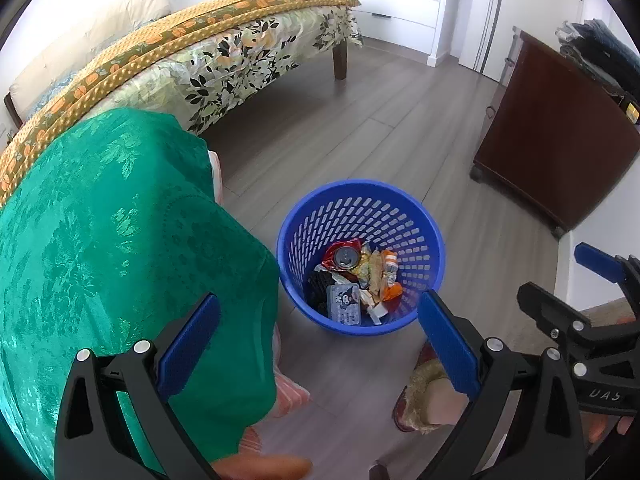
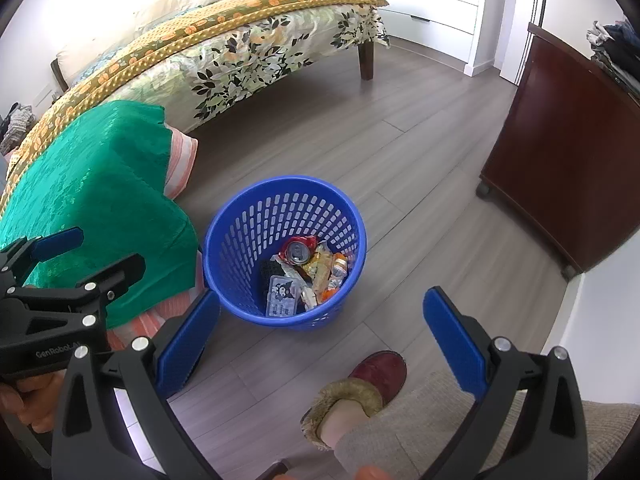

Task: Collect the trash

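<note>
Wood-look grey plank floor (image 1: 360, 120) underneath everything. Along the far side, wide bed with leaf-print sheet and orange-yellow quilt (image 1: 224, 40); to the right, dark reddish-brown wooden cabinet on small feet (image 1: 552, 128). Nearer, on the left, large emerald-green patterned cloth (image 1: 112, 248) draped over something with orange-and-white striped fabric (image 2: 182, 160) showing beneath its edge. Standing upright on the floor just beside that cloth: round blue perforated plastic basket (image 1: 362, 322). Inside at the bottom, a heap of trash: silver-topped drink can (image 1: 346, 257), crumpled red and yellow wrappers (image 1: 370, 270), clear plastic case with a cartoon sticker (image 1: 344, 304), something black and knitted (image 1: 320, 284). Below the basket, a dark red slipper with furry cuff (image 2: 372, 376) on a person's foot. Left tool (image 1: 320, 336) spread wide, nothing between its blue pads, held above the basket's near rim. Right tool (image 2: 320, 332) likewise spread and empty, hovering over the floor beside the basket.
</note>
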Demonstrator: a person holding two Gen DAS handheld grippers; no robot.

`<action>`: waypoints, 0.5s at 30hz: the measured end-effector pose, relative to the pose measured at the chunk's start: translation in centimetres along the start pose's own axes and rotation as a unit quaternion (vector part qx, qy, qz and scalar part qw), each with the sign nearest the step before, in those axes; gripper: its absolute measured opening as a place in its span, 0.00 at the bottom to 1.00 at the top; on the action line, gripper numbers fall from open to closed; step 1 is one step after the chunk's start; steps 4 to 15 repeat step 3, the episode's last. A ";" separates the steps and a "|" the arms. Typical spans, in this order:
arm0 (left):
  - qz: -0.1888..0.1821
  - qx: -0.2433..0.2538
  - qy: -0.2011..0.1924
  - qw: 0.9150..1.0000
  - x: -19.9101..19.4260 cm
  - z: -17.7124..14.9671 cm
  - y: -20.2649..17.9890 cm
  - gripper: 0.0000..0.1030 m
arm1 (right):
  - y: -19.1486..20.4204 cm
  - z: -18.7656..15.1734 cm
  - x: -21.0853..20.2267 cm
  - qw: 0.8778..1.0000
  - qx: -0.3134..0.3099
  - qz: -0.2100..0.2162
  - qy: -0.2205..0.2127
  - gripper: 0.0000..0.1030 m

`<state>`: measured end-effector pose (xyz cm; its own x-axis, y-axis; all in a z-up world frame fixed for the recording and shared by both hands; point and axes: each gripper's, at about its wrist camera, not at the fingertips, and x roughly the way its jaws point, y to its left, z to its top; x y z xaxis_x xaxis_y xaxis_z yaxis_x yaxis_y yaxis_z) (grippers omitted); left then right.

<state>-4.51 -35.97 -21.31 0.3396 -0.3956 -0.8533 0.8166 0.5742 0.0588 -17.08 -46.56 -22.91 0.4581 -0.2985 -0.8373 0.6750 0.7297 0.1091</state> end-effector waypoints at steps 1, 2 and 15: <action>0.002 0.002 -0.001 1.000 0.0 0.0 0.0 0.95 | 0.0 0.0 0.0 1.000 0.001 0.000 0.000 0.96; 0.001 0.002 -0.001 1.000 0.0 -0.1 -0.1 0.95 | -0.1 0.0 0.0 1.000 0.000 0.000 0.000 0.96; 0.000 0.002 0.000 1.000 -0.1 -0.1 -0.1 0.95 | -0.1 -0.1 0.0 1.000 0.000 0.000 0.000 0.96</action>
